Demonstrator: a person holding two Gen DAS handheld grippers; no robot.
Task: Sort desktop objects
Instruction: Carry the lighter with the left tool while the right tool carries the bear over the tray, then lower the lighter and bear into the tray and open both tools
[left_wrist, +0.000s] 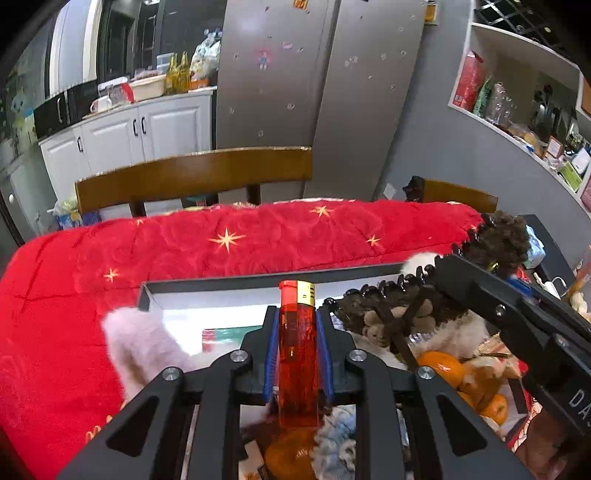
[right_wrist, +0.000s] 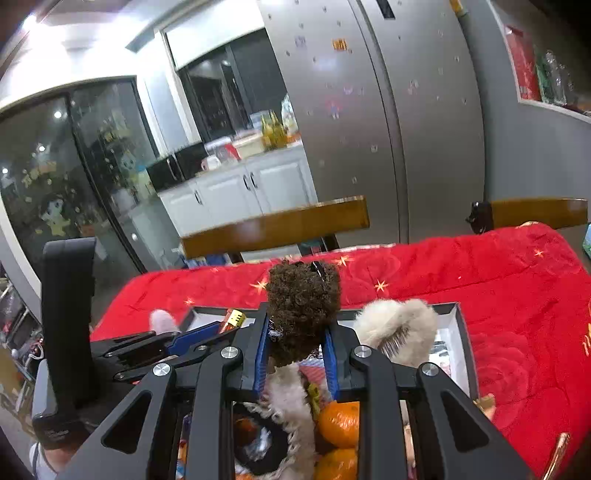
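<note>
Left wrist view
Left gripper (left_wrist: 297, 354): black, blue-padded fingers clenched on a translucent orange plastic lighter (left_wrist: 297, 354) standing upright, its gold metal cap above the fingertips.
Box: a shallow rectangular grey-walled box with a white floor (left_wrist: 221, 286) lay just beyond the lighter, on a crinkled red velvety cloth with gold stars (left_wrist: 221, 251).
Clutter under the gripper: glossy round oranges (left_wrist: 441, 367), a brown plush toy (left_wrist: 380, 328), and a pale pink fluffy piece (left_wrist: 136, 343) by the box's left corner.
Right gripper (left_wrist: 476, 243): reached in from the right, gripping a dark brown curly fuzzy hair clip (left_wrist: 498, 236) with black plastic teeth.
Background: a curved wooden chair back (left_wrist: 192, 177) stood behind the table.

Right wrist view
Right gripper (right_wrist: 301, 336): blue pads clamped on the curly brown clip (right_wrist: 303, 306), which rose above the fingertips over the box's (right_wrist: 461, 332) near edge.
Neighbours: a cream furry hair clip with a metal comb (right_wrist: 395, 328) sat just right of the grip, inside the box; oranges (right_wrist: 341, 422) lay below the fingers.
Left gripper (right_wrist: 225, 326): seen at the left, holding the lighter (right_wrist: 232, 319), only its gold cap end showing.
Cloth (right_wrist: 517, 288): red, quilted, soft.
</note>
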